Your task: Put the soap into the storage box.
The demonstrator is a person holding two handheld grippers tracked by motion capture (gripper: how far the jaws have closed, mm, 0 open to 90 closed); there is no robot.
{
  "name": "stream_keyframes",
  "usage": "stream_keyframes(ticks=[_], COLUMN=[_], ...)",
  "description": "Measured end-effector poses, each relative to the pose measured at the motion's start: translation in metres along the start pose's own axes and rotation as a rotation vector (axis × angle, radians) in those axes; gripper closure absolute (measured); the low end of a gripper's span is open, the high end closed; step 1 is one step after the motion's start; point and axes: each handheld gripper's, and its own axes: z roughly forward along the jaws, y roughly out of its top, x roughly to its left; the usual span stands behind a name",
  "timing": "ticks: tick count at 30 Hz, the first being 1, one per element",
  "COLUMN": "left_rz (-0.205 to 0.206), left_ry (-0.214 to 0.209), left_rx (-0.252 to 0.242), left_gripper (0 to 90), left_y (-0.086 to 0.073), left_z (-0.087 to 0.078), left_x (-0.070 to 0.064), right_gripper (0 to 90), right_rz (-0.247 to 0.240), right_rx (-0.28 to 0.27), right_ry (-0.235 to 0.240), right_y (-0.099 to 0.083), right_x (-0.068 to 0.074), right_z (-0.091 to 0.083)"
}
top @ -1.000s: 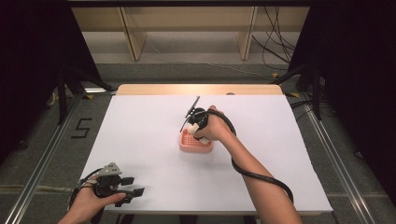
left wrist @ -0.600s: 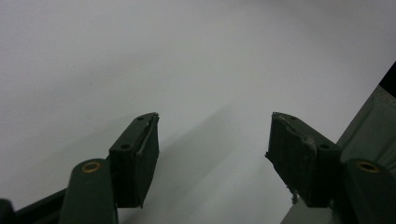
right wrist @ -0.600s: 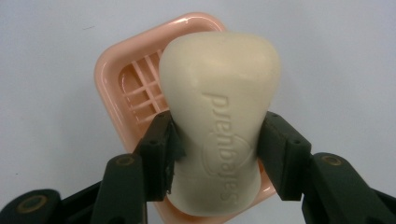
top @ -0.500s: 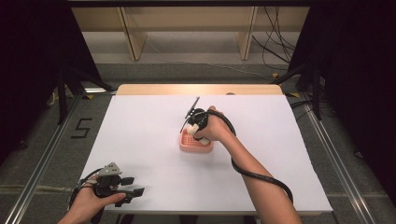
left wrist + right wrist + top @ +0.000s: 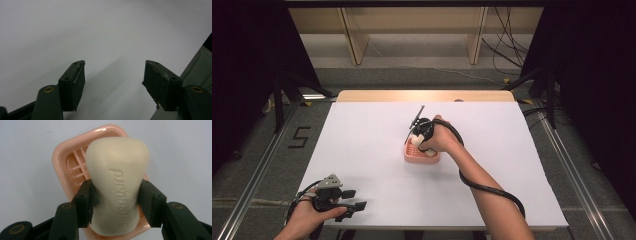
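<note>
One soap bar (image 5: 117, 182) gripper-clamped (image 5: 116, 195), over pink dish (image 5: 65, 160)

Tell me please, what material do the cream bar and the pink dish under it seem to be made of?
The cream bar looks like solid soap: matte, waxy, with rounded edges and a brand name pressed into its face. The pink dish looks like moulded plastic: glossy, with bright highlights on its rim and a slotted grid bottom. The right gripper clamps the bar by its sides with its black fingers.
</note>
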Motion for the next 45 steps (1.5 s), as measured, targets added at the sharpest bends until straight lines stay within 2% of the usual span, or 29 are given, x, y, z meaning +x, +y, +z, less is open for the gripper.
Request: stream_keyframes(ticks=[3,4,17,19,22,29,30,31,35,37,38,39,40,41,43,44,45], left_rz=[0.001,-0.001,-0.008,-0.008,-0.008,-0.001,0.002,-0.007,0.019,0.017,0.005,-0.004,0.017,0.002,0.0,-0.001,-0.001], left_ry=[0.015,0.001,-0.003,-0.003,-0.002,-0.002,0.001,-0.001,0.001,0.001,0.0,-0.001,0.001,-0.001,-0.001,-0.001,-0.001], left_rx=[0.002,0.0,0.007,0.007,0.006,-0.001,0.005,0.008,0.021,0.021,0.018,0.011,0.021,0.005,0.003,0.002,0.002], left_gripper=[33.2,33.2,33.2,33.2,33.2,33.1,33.1,33.1,33.2,33.1,33.1,33.1,33.2,33.2,33.2,33.2,33.2], left_y=[0.0,0.0,0.0,0.0,0.0,0.0,0.0,0.0,0.0,0.0,0.0,0.0,0.0,0.0,0.0,0.0,0.0], left_z=[-0.001,0.0,0.001,0.001,0.001,0.001,0.0,0.001,-0.001,0.0,0.0,0.001,0.0,0.001,0.001,0.001,0.001], left_x=[-0.001,0.0,0.0,0.0,0.0,-0.001,0.0,0.0,0.001,0.001,0.001,0.0,0.001,0.0,-0.001,-0.001,-0.001], right_gripper=[50.4,50.4,50.3,50.1,49.8,51.5,51.7,51.8,51.9,52.0,52.0,52.2,53.1,53.7,57.5,59.5,61.1], right_rz=[-0.009,-0.002,-0.02,-0.05,-0.033,-0.036,-0.049,-0.05,-0.03,-0.036,-0.047,-0.042,-0.024,-0.013,-0.017,-0.003,-0.014], right_rx=[-0.001,0.001,0.005,0.0,0.014,0.004,0.004,-0.001,-0.003,-0.008,-0.01,-0.019,-0.024,-0.026,-0.036,-0.038,-0.048], right_ry=[0.0,0.001,0.011,0.006,0.028,0.015,0.02,0.015,0.017,0.024,0.012,0.023,0.016,0.009,0.011,0.009,0.0], right_y=[0.0,0.0,0.0,0.0,0.001,0.001,0.0,-0.001,-0.002,-0.003,-0.004,-0.004,-0.005,-0.005,-0.007,-0.008,-0.009], right_x=[0.0,0.0,-0.001,-0.002,0.001,0.001,0.0,0.0,0.001,0.0,-0.001,-0.001,0.0,0.001,0.001,0.002,0.002], right_z=[0.0,0.0,0.0,0.002,0.001,-0.004,-0.004,-0.004,-0.006,-0.007,-0.007,-0.008,-0.011,-0.012,-0.014,-0.016,-0.017])
